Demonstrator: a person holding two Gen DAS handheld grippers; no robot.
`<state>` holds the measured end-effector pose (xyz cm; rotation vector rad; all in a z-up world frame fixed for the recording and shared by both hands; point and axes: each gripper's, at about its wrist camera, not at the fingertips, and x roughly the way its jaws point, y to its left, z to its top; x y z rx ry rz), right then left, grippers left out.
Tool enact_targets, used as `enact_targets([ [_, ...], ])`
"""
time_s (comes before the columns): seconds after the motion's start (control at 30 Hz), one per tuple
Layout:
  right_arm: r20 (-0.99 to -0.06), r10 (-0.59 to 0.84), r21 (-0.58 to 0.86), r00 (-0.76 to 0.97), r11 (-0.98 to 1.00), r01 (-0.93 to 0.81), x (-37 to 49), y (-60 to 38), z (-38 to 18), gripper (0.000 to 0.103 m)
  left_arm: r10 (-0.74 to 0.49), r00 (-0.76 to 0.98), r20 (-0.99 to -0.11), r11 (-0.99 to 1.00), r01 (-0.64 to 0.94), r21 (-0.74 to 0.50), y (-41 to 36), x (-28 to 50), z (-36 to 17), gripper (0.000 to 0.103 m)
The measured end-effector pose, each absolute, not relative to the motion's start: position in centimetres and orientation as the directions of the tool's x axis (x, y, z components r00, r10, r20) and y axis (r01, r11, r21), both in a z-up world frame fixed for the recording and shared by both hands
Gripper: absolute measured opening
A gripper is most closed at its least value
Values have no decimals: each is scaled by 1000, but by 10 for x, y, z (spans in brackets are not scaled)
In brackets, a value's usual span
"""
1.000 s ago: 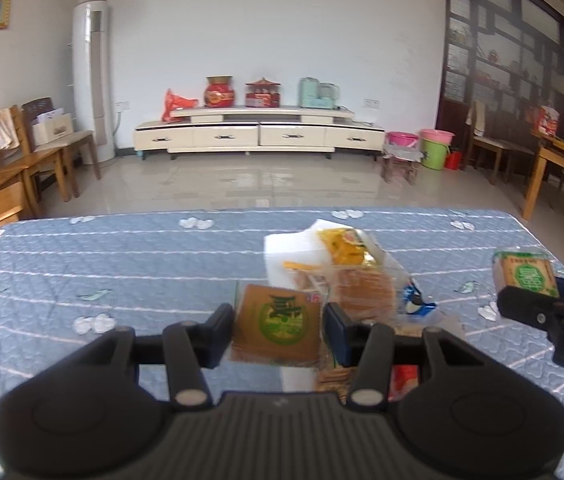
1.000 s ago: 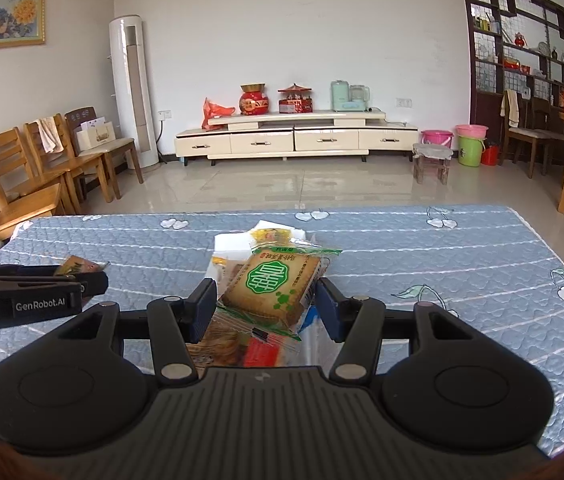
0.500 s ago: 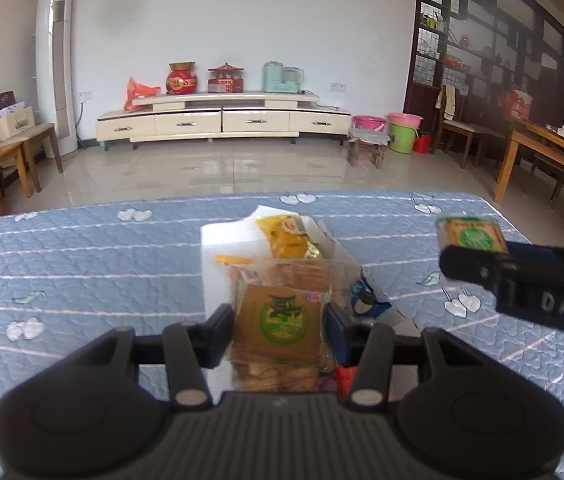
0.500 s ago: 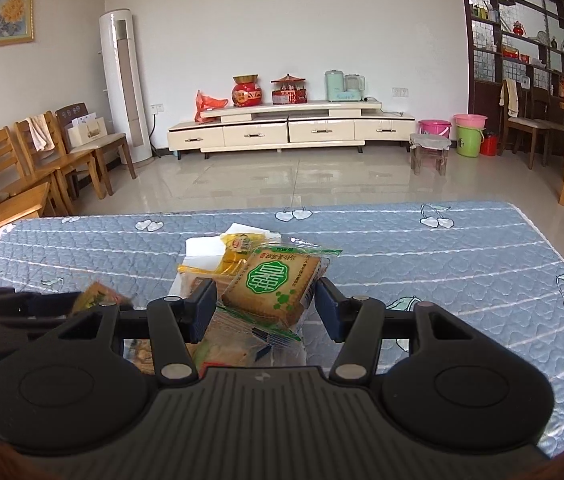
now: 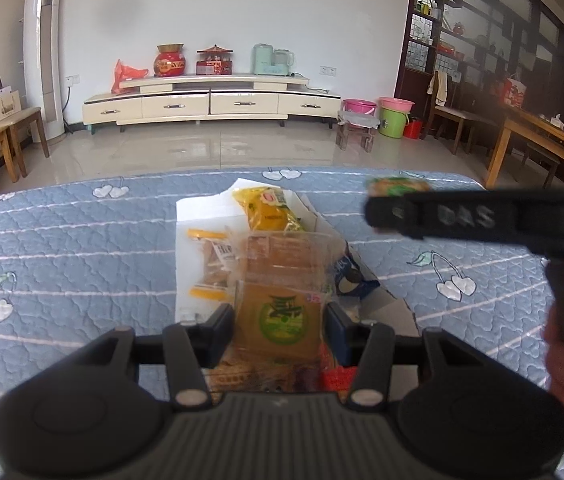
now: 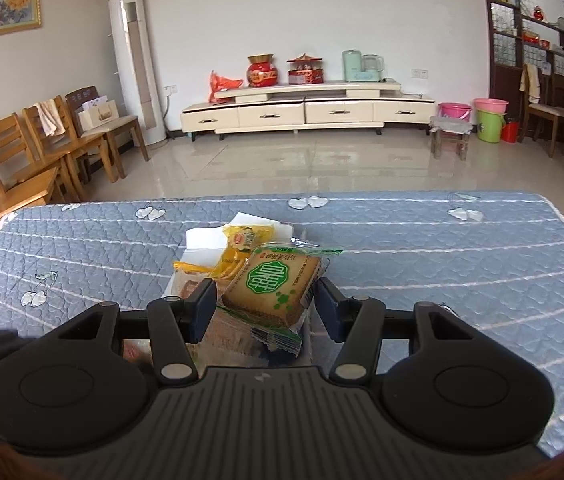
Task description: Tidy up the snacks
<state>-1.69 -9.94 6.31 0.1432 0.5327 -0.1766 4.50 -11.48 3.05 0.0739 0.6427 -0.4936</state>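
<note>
My left gripper [image 5: 278,330] is shut on a flat brown snack packet with a green round logo [image 5: 282,320], held over a white box [image 5: 198,208] full of wrapped snacks. A yellow packet [image 5: 266,212] lies at the box's far end. My right gripper [image 6: 266,306] is shut on a biscuit pack with a green label [image 6: 272,284], also above the box [image 6: 202,240]. In the left wrist view the right gripper's finger [image 5: 442,216] crosses the right side, blurred, with its biscuit pack [image 5: 396,186] showing behind the tip.
The box sits mid-table on a blue quilted cloth with cherry prints [image 5: 62,240]. A hand [image 5: 562,344] holds the right tool. Beyond the table are tiled floor, wooden chairs [image 6: 22,152] at the left, a white TV cabinet [image 6: 306,112] and a wooden table [image 5: 542,140] at the right.
Both grippers have moved in over the snack box and dropped a little, each still holding its packet. The right gripper's finger has slid further left and higher in the left wrist view.
</note>
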Motion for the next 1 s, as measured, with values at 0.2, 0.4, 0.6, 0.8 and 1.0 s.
enact_targets([
  [0.2, -531, -96, 85, 842, 983, 165, 22, -100, 63, 67, -438, 677, -592, 871, 482, -95, -121, 44, 28, 49],
  [0.4, -537, -65, 130, 841, 979, 159, 56, -106, 60, 68, -449, 673, -588, 866, 490, -101, -122, 44, 27, 49],
  [0.6, -541, -53, 148, 840, 976, 157, 81, -109, 54, 71, -446, 669, -595, 871, 477, -116, -121, 49, 23, 49],
  [0.8, -515, -42, 185, 856, 970, 158, 67, -109, 57, 88, -457, 662, -593, 862, 494, -113, -125, 47, 22, 49],
  [1.0, -485, -96, 118, 869, 978, 174, 26, -101, 77, 88, -461, 659, -594, 860, 498, -114, -133, 46, 21, 51],
])
